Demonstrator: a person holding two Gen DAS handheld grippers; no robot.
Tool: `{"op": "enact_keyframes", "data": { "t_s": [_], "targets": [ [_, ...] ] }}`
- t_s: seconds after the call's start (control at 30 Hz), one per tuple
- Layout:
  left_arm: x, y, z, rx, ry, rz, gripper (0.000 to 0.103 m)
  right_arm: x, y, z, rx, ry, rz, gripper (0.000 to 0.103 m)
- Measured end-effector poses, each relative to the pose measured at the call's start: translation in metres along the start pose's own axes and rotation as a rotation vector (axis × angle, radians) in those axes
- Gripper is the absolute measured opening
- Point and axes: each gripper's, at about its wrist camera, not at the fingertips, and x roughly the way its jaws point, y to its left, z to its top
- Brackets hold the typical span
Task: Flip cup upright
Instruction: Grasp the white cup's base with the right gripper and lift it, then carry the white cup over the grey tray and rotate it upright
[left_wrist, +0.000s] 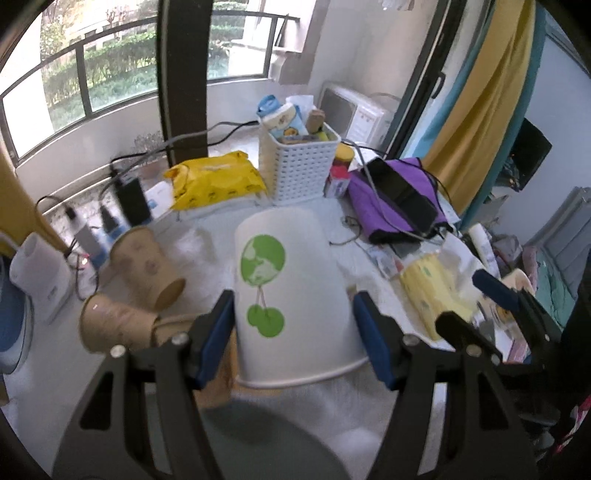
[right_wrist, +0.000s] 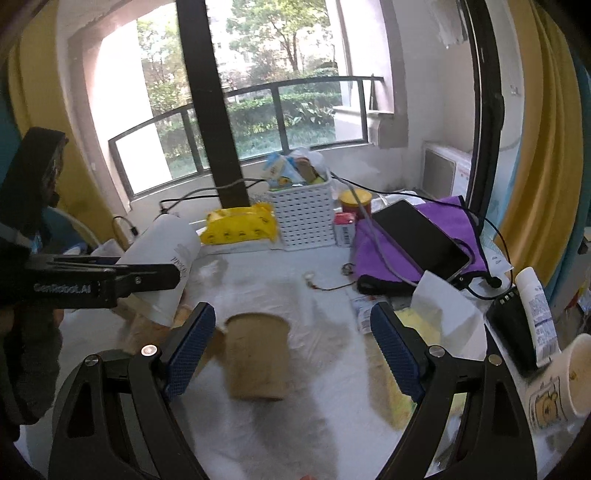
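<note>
A white paper cup (left_wrist: 291, 295) with a green tree print sits between the fingers of my left gripper (left_wrist: 293, 336), rim toward the camera, base pointing away. The jaws are closed against its sides. In the right wrist view the same cup (right_wrist: 166, 266) hangs tilted above the table in the left gripper (right_wrist: 110, 280). My right gripper (right_wrist: 291, 343) is open and empty over a brown paper cup (right_wrist: 256, 354) that stands upside down on the white table cover. Two more brown cups (left_wrist: 147, 266) (left_wrist: 114, 325) lie on their sides at the left.
At the back stand a white basket (left_wrist: 299, 166), a yellow wipes pack (left_wrist: 218, 177), and a purple bag with a dark tablet (left_wrist: 402, 195). A yellow tissue box (left_wrist: 436, 291) sits right. A printed cup (right_wrist: 561, 384) and a tube (right_wrist: 537, 314) are at far right.
</note>
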Motion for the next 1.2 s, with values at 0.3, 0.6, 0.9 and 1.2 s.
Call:
{"op": "enact_keyframes", "data": {
  "t_s": [0.3, 0.6, 0.9, 1.2],
  "targets": [
    [-0.051, 0.016, -0.057, 0.007, -0.018, -0.017, 0.066, -0.037, 0.045, -0.025, -0.038, -0.028, 0.009, 0.088],
    [-0.067, 0.032, -0.135, 0.001, 0.032, -0.014, 0.066, -0.055, 0.081, -0.067, -0.069, 0.002, 0.032, 0.088],
    [-0.066, 0.036, -0.199, 0.116, 0.092, 0.018, 0.066, -0.064, 0.099, -0.118, -0.071, 0.045, 0.053, 0.088],
    [-0.061, 0.023, -0.226, 0.295, 0.072, 0.054, 0.068, -0.057, 0.098, -0.147, -0.083, 0.120, 0.069, 0.088]
  ]
}}
